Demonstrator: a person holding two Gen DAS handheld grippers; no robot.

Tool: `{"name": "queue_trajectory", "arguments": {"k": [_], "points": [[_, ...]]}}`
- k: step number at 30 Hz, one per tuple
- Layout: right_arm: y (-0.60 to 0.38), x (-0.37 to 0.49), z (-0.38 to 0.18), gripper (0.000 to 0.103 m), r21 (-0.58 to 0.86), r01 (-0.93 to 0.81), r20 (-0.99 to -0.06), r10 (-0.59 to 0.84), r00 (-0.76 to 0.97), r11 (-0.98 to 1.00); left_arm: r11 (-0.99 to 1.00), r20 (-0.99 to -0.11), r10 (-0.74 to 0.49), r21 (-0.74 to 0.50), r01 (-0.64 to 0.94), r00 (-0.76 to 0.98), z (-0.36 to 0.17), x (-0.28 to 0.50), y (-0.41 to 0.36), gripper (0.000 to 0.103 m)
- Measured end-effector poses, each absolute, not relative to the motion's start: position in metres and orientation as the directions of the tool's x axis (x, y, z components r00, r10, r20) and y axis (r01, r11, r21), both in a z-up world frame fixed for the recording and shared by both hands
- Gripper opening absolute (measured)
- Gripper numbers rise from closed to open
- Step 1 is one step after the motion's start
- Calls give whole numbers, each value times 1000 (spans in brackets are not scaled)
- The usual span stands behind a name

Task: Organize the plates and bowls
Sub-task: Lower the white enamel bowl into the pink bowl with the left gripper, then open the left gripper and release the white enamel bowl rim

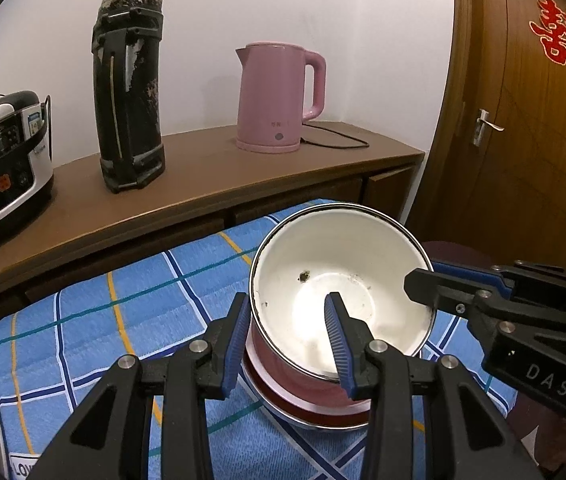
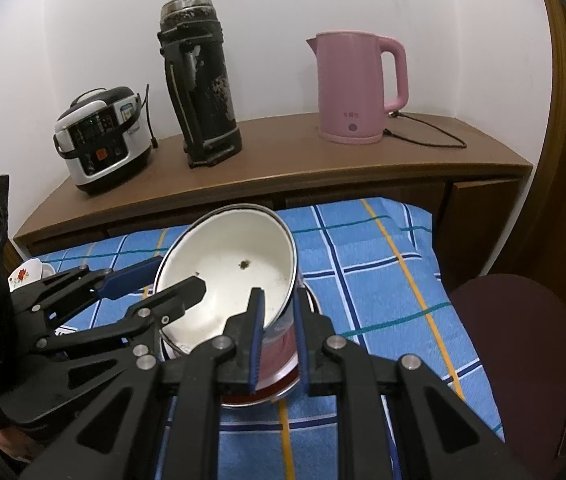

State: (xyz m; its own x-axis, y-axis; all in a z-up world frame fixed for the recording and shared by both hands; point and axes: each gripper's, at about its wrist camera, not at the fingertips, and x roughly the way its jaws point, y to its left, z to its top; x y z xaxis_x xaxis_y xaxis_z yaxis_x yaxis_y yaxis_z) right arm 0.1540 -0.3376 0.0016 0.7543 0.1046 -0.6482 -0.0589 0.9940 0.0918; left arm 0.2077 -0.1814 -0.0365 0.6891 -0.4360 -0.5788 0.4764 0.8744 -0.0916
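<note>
A white-lined enamel bowl with a pink-red outside point(image 1: 335, 276) point(image 2: 227, 268) sits tilted in a second red bowl point(image 1: 315, 412) point(image 2: 267, 394) on the blue checked cloth. My left gripper point(image 1: 289, 340) straddles its near-left wall, one finger inside, one outside, with a gap still showing; it shows from the side in the right wrist view point(image 2: 171, 280). My right gripper point(image 2: 279, 320) is shut on the bowl's right wall; in the left wrist view its finger point(image 1: 423, 284) reaches over the rim.
A wooden sideboard point(image 2: 283, 168) behind holds a rice cooker point(image 2: 103, 140), a black thermos point(image 2: 203, 84) and a pink kettle point(image 2: 355, 88). A flowered dish point(image 2: 23, 274) lies far left. A dark red stool point(image 2: 523, 340) and a door point(image 1: 523, 120) are at the right.
</note>
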Motion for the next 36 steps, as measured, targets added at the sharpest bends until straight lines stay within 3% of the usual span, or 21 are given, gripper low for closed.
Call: {"name": "queue_trajectory", "arguments": {"k": [36], "points": [[-338, 153, -12, 16, 142, -86, -703, 161, 693, 986, 872, -621, -413, -57, 487, 667, -42, 211, -184, 41]]}}
